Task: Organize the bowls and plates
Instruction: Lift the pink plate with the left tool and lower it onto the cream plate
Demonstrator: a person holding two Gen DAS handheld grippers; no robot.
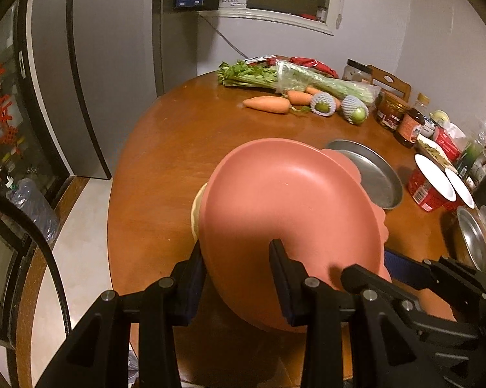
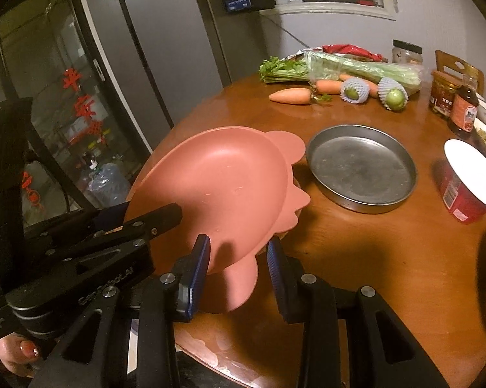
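Note:
A stack of pink fish-shaped plates [image 1: 291, 194] [image 2: 217, 181] hangs tilted over the near part of the round wooden table [image 1: 178, 148]. A cream plate rim [image 1: 196, 210] shows under the stack's left edge. My left gripper [image 1: 236, 249] is shut on the stack's near rim, one finger above it and one below. In the right wrist view the left gripper [image 2: 152, 213] clamps the stack's left edge. My right gripper [image 2: 238, 245] is shut on the tail end of the stack, and it shows at the stack's right edge [image 1: 369, 265] in the left wrist view.
A steel pan [image 2: 362, 168] [image 1: 372, 174] lies just right of the stack. Red cups [image 2: 466, 187], jars [image 2: 463, 113], carrots [image 2: 291, 95], wrapped fruit and celery crowd the far and right side. Another steel bowl [image 1: 472, 242] sits at the right. A fridge [image 1: 49, 80] stands left of the table.

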